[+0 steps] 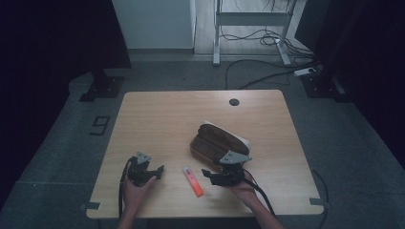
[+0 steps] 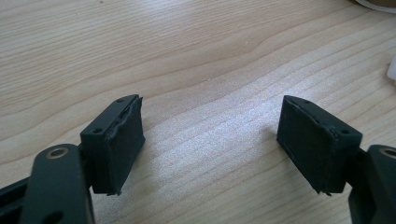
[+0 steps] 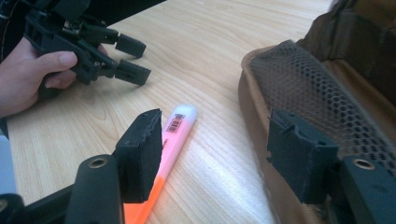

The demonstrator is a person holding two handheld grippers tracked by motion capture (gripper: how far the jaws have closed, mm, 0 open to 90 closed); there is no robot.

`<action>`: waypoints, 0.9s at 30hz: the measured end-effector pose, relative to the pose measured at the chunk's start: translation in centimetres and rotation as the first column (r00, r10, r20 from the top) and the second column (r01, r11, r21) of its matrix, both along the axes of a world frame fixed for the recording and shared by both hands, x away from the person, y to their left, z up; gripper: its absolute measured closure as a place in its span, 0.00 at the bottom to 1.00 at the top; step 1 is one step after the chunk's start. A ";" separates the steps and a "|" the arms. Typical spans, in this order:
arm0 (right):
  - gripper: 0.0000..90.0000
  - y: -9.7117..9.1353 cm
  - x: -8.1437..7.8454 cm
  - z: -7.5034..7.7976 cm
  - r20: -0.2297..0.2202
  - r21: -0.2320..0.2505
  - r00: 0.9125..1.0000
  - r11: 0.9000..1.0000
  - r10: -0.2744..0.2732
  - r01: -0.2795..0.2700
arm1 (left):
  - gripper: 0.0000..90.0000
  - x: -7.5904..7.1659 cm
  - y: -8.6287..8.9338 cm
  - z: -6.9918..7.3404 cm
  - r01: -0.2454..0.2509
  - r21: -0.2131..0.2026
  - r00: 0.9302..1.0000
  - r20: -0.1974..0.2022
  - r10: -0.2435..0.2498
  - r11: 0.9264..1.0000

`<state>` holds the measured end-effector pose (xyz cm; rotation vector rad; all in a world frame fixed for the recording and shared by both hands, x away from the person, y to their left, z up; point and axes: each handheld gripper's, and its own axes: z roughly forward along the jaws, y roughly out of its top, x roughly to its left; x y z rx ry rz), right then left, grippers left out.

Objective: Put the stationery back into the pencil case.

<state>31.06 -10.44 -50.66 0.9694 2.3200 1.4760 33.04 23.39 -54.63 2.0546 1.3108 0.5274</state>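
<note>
An orange and pink marker (image 1: 192, 181) with a white cap lies on the wooden table (image 1: 157, 119) near the front edge. To its right sits an open brown pencil case (image 1: 219, 138) with a mesh pocket (image 3: 317, 84). My right gripper (image 1: 206, 173) hovers just right of the marker, open. In the right gripper view, the marker (image 3: 176, 130) lies beside the left jaw and the case is beside the right jaw of this gripper (image 3: 215, 135). My left gripper (image 1: 161, 171) rests left of the marker, open over bare wood (image 2: 210, 135).
A round cable hole (image 1: 233, 101) is in the table's far edge. Behind the table are a desk frame (image 1: 250, 19) and loose cables (image 1: 267, 71) on the floor. A floor mark shaped like a 9 (image 1: 99, 125) lies to the left. Bare wood spans the table's left and far parts.
</note>
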 end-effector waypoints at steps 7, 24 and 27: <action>0.38 1.0 -0.2 -0.7 -0.011 -0.018 1.000 1.000 0.026 -0.026 | 0.25 0.0 0.0 0.0 0.000 0.000 1.000 0.000 0.000 1.000; 0.42 4.1 -0.8 -2.9 -0.055 -0.111 0.996 0.991 0.071 -0.076 | 0.25 0.0 0.0 0.0 0.000 -0.001 1.000 0.000 0.000 1.000; 0.43 4.4 -0.9 -3.0 -0.056 -0.116 0.995 0.990 0.077 -0.083 | 0.25 0.0 0.0 0.0 0.000 0.000 1.000 0.000 0.000 1.000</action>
